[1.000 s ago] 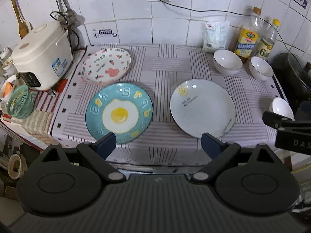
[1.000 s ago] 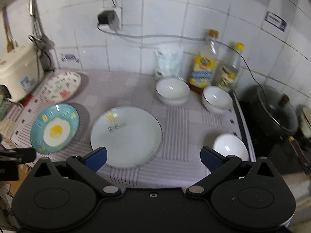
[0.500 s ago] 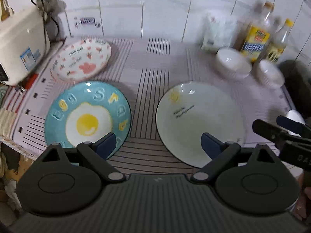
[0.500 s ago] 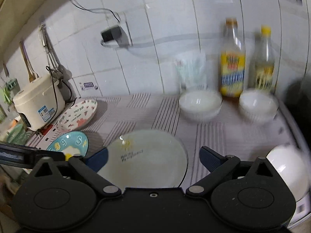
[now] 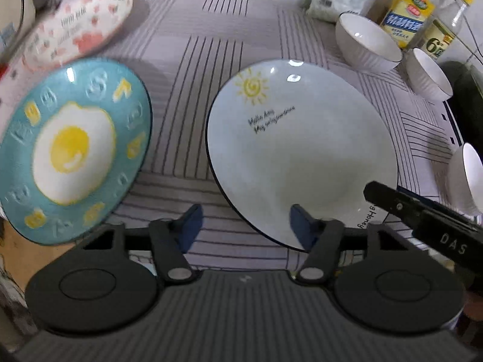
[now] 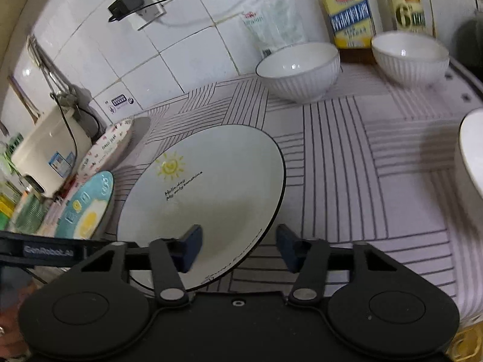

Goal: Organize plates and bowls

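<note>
1. Both the left gripper [image 5: 243,221] and right gripper [image 6: 236,242] hang spread apart, holding nothing, above the sun plate's [image 5: 302,150] near rim.
2. Sun plate lies mid-desk; egg plate [image 5: 71,150] sits beside it at the desk's left edge.

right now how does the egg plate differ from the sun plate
The egg plate is teal with a fried egg filling its middle and raised letters round the rim; the sun plate is pale with a small yellow sun, handwritten text and a thin dark edge. The sun plate looks larger. The egg plate sits by the cloth's left edge, the sun plate mid-cloth. Both are round, empty and lie flat.
</note>
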`<state>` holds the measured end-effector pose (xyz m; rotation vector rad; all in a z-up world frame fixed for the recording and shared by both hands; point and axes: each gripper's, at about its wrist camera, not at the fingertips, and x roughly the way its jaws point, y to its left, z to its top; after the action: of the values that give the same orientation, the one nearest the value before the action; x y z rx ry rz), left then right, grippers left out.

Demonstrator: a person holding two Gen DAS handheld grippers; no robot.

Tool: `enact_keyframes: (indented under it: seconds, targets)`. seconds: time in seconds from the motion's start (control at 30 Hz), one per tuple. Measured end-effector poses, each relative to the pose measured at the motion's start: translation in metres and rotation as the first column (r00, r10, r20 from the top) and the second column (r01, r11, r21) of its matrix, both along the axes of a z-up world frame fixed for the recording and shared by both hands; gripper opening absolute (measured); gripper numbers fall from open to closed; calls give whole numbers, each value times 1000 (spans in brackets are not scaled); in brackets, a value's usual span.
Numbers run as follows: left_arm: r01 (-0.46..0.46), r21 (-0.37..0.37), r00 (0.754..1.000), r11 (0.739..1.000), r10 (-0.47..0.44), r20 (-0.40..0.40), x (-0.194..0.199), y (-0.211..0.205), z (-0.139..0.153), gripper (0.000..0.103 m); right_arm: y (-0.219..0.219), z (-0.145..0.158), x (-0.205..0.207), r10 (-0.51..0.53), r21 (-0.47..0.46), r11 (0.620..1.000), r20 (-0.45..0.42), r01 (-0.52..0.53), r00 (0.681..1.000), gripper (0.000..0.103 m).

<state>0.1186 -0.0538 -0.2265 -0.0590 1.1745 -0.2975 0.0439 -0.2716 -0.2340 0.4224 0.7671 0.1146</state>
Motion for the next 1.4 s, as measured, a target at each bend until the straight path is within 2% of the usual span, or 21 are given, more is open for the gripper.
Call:
enact_keyframes:
  seconds: [0.03, 0.1, 0.2, 0.23, 0.27, 0.47, 0.63, 0.67, 0.77, 0.87, 1.0, 1.17, 1.4]
  targets:
    - [-1, -9, 1000, 1000, 1, -9, 1, 0, -2, 54, -2, -2, 1, -7, 27, 1000, -1, 7, 1000, 53]
    - [1, -8, 1000, 1000, -1, -8, 3, -1, -5, 40, -8, -5, 1, -32, 67, 997, -4, 32, 999, 49]
    - [9, -22, 1000, 1000, -9, 1, 6, -3, -9, 25, -11, -8, 3, -60, 64, 996, -19, 61, 998, 28]
    - [8, -15, 1000, 1000, -7, 2, 8, -3, -9, 25, -13, -10, 2, -70, 60, 996, -26, 72, 997, 19]
    - [7, -18, 1000, 1000, -7, -1, 9, -3, -9, 25, -16, -11, 2, -74, 64, 995, -28, 76, 997, 18]
    - [-16, -37, 1000, 999, 16, -4, 15, 0, -14, 27, -21, -16, 9, -70, 113, 991, -40, 74, 997, 17]
    - [-44, -31, 999, 999, 45, 27, 14, -5, -16, 30, -28, -23, 13, -77, 167, 983, -33, 82, 996, 17]
    - [-69, -33, 997, 997, 70, 36, 14, -6, -15, 31, -30, -25, 12, -79, 191, 978, -30, 83, 996, 18]
    - [-46, -32, 999, 998, 46, 14, 18, -6, -14, 31, -36, -29, 9, -83, 256, 963, -29, 88, 996, 18]
    - [16, -16, 1000, 1000, -15, 11, 23, -3, -9, 30, -32, -24, 13, -28, 200, 979, -24, 32, 999, 20]
    - [69, 27, 995, 997, -71, 68, 27, -4, 3, 30, -24, -13, 17, 36, 164, 986, -22, -32, 999, 23]
    - [44, 29, 993, 999, -47, 112, 38, 7, 16, 30, -16, -4, 27, 62, 143, 988, 20, -65, 998, 25]
    - [43, 53, 983, 998, -52, 178, 71, 21, 33, 30, -4, 9, 63, 87, 139, 985, 93, -100, 992, 25]
